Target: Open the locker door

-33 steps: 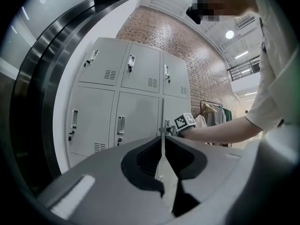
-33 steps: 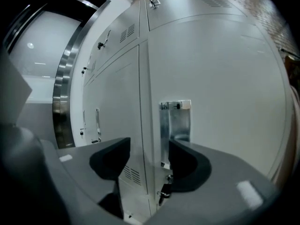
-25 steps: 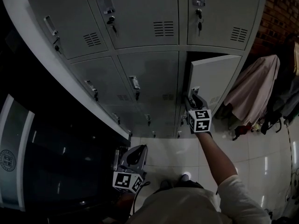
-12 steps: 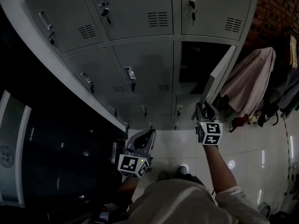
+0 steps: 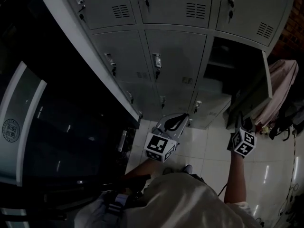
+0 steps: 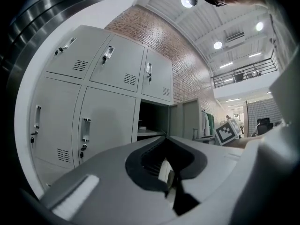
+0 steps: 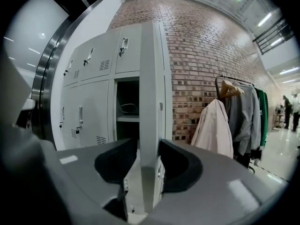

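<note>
Right gripper [image 7: 149, 165] is clamped on the free edge of the grey door [image 7: 150, 102], which stands upright between its jaws. In the head view this gripper [image 5: 239, 123] sits at four o'clock. The door [image 5: 251, 96] is swung wide at three o'clock, and its dark compartment [image 5: 232, 61] lies exposed at two o'clock. Left gripper [image 5: 179, 120], near six o'clock, has its jaws partly apart and holds nothing. Coats [image 7: 215, 125] hang at the door's three o'clock, against a brick wall [image 7: 197, 55].

Locker shelf [image 7: 127, 118]: thing [image 7: 129, 108] on it showing too small and dark to name; top lockers [image 5: 180, 4] running off upper edge
</note>
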The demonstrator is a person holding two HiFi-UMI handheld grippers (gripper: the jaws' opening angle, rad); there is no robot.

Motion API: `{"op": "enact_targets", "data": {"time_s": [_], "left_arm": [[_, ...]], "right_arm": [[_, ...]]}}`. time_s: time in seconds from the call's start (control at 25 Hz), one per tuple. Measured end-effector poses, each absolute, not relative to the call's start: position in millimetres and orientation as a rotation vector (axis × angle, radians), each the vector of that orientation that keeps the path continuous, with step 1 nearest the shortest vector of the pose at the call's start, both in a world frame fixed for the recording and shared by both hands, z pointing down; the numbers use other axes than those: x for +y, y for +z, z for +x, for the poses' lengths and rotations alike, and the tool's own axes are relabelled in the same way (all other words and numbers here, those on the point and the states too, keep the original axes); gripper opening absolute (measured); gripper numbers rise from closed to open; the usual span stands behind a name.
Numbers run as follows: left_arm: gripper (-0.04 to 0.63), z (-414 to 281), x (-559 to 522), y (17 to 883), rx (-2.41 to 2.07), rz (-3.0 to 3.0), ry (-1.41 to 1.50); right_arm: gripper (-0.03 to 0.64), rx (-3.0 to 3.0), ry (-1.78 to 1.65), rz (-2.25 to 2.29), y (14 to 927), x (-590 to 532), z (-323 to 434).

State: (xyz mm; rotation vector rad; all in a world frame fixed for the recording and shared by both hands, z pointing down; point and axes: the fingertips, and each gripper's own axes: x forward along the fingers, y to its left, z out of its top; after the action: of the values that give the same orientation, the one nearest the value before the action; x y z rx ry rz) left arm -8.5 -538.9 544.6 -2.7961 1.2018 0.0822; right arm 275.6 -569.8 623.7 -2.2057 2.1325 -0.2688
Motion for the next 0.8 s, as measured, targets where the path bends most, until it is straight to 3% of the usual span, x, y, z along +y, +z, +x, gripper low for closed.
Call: {"op": "enact_targets", "data": {"time_s": [0.2,0.36,0.48,0.56,0.72,0.8], "left_arm": [[0.179,-6,-541,539,1.192,-2.795,0.071],[0.179,-3,-541,536,1.193,-2.795,0.058],[0.181,-3,-541,531,1.205,-2.776,0.048],[0.179,-6,-541,531,1.225,-2.758,0.027],[0.16,-13,-535,524,1.261,-2.728,0.029],[0.156,-14,-527,514,1.263,-2.722,0.058]], "right_arm": [[0.164,2.112,-0.228,-2.208,616,-562,285],[0.242,2.111,-0.155,-2.2,594,-556,287],[0.241,2.084,-0.11,-2.198,570,-529,282],[0.22,2.061,-0.045,-2.187,554,-499,273],[0.001,2.048,0.088,-2.102,522,-460,248],[0.0,2.092,0.165,-2.036,501,-455,232]]}}
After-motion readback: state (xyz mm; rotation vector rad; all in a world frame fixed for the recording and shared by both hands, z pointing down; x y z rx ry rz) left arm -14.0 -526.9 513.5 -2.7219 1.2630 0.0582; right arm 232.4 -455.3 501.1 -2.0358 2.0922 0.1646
